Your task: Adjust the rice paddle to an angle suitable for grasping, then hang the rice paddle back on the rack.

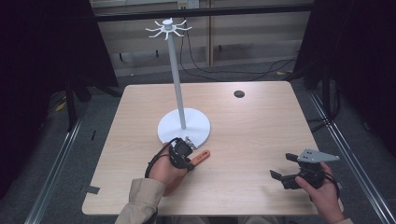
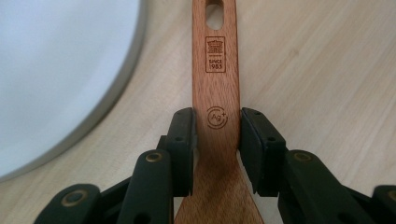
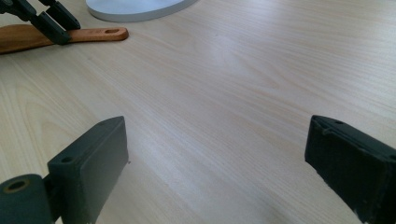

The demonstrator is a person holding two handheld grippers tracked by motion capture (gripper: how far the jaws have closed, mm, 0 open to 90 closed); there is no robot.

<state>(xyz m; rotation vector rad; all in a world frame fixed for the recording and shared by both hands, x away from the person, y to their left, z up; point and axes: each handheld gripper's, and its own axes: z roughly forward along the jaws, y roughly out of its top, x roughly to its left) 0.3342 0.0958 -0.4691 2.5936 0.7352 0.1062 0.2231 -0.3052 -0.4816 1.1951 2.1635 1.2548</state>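
Nearest, at the right of the desk, the right hand-held gripper hovers with its jaws spread wide over bare wood, holding nothing.

To the left, the left hand-held gripper points down at a wooden spatula that lies flat on the desk, just beside the near rim of the white stand base. Its pads sit against both edges of the narrow handle, pinching it just above where the wood widens toward the blade.

The risks, as I judge them: the handle is slim and smooth, so it could pivot or slide between the pads on lifting, with the heavier blade end dropping. The base rim is close; a swing of the spatula could knock it and rock the tall pole. Getting the small hole in the handle end onto one of the hooks at the far top would need a steady grip.

The blade is cut off in the left gripper view and covered by the hand in the high view. The hooks are too small to make out clearly.
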